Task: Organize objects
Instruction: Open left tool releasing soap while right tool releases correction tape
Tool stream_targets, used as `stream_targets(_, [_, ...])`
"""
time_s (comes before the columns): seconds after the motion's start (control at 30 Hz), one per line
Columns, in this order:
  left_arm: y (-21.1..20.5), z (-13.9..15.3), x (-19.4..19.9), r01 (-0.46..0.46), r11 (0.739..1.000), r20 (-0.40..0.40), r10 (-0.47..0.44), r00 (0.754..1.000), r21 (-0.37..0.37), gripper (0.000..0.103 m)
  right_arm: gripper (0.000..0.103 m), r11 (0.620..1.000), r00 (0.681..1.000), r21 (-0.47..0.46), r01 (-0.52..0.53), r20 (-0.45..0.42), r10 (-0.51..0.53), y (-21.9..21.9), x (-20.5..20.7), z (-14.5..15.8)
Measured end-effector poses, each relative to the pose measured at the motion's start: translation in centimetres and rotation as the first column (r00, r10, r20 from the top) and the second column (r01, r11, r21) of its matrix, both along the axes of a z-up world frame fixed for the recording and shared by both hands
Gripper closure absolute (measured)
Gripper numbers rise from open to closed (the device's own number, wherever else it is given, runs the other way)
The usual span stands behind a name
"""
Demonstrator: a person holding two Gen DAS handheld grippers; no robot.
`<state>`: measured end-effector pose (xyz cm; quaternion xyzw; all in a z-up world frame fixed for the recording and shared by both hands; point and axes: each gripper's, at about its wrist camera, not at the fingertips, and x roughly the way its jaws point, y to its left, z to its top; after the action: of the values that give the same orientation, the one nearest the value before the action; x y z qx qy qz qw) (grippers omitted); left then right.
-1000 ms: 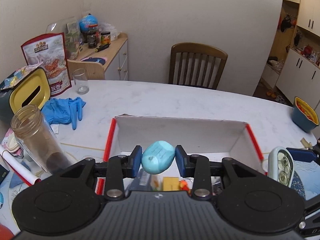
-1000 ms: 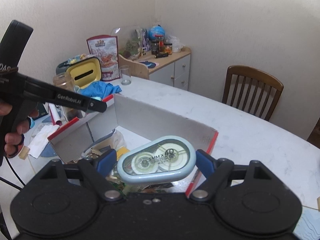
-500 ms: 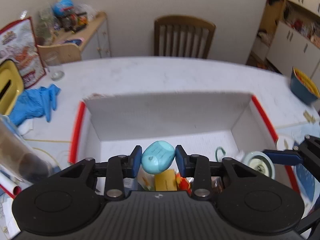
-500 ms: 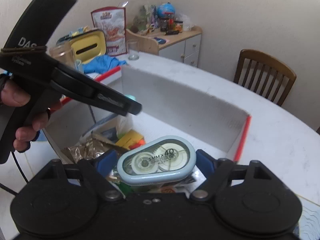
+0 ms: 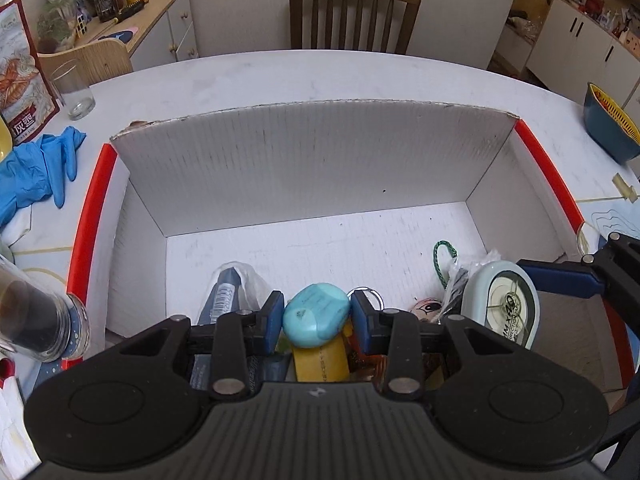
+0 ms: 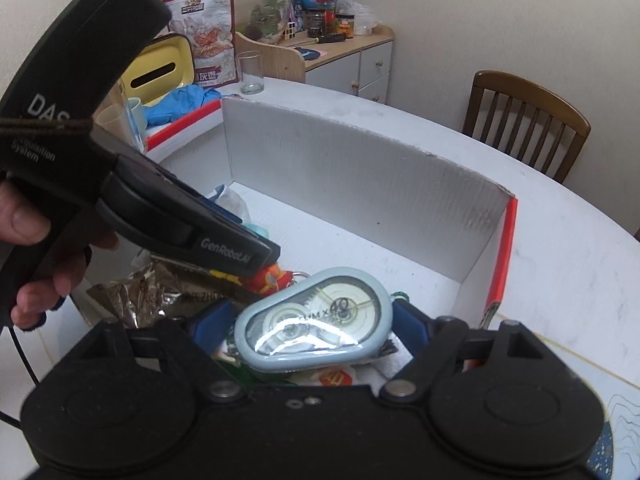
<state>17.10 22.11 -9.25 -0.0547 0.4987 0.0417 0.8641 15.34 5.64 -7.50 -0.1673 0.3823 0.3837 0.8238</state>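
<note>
Where the white table (image 5: 360,76) reaches its left edge, a dark-bottomed glass jar (image 5: 36,320) is seen close to the lens, with blue gloves (image 5: 36,176) lying further back, an empty drinking glass (image 5: 74,90) beyond them and a printed snack bag (image 5: 20,80) at the frame's edge. A white cardboard box (image 5: 312,160) with red-edged side flaps occupies the middle of the table, its far half bare and its near half filled with small items: a plastic-wrapped tube (image 5: 230,292), a yellow block (image 5: 320,362) and a green cord loop (image 5: 440,260). Over this clutter the left gripper (image 5: 317,316) is held, its blue pads pressed against both sides of a turquoise oval case (image 5: 316,316). Further right, the right gripper (image 6: 316,330) is lowered into the same box, clamped on a pale blue correction tape dispenser (image 6: 316,332), whose clear window shows two reels. In the right wrist view a hand (image 6: 36,248) is seen around the left gripper's handle, above a crumpled foil wrapper (image 6: 160,292). A blue bowl with a yellow strainer (image 5: 608,128) sits at the table's right edge, and a wooden chair (image 5: 356,16) stands behind the table.
</note>
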Motion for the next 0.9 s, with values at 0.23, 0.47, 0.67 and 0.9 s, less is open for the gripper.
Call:
stream_targets(0.23, [0.3,0.1,0.0,-0.010,1.000,-0.026,0.010,1.000,-0.024,0.063,0.018,1.000,1.000,-0.005,-0.002,-0.005,0.002,0.0,-0.1,0.3])
stream_targets(0.47, [0.1,1.8,-1.7,-0.032,0.999,0.041,0.032,0.999,-0.011,0.040,0.013,0.999,1.000,0.047,0.004,0.002,-0.004,-1.3,-0.6,1.7])
stream_targets(0.67, [-0.2,4.2,-4.0,-0.044,0.999,0.133,0.043,0.990,0.003,0.030,0.012,0.993,0.999,0.113,0.032,-0.001,-0.032,-3.5,-1.0,3.6])
stream_targets(0.9, [-0.7,6.6,-7.4,-0.057,0.998,0.224,0.055,0.973,0.004,0.023,0.005,0.977,0.998,0.203,0.060,-0.012,-0.059,-6.1,-2.0,5.7])
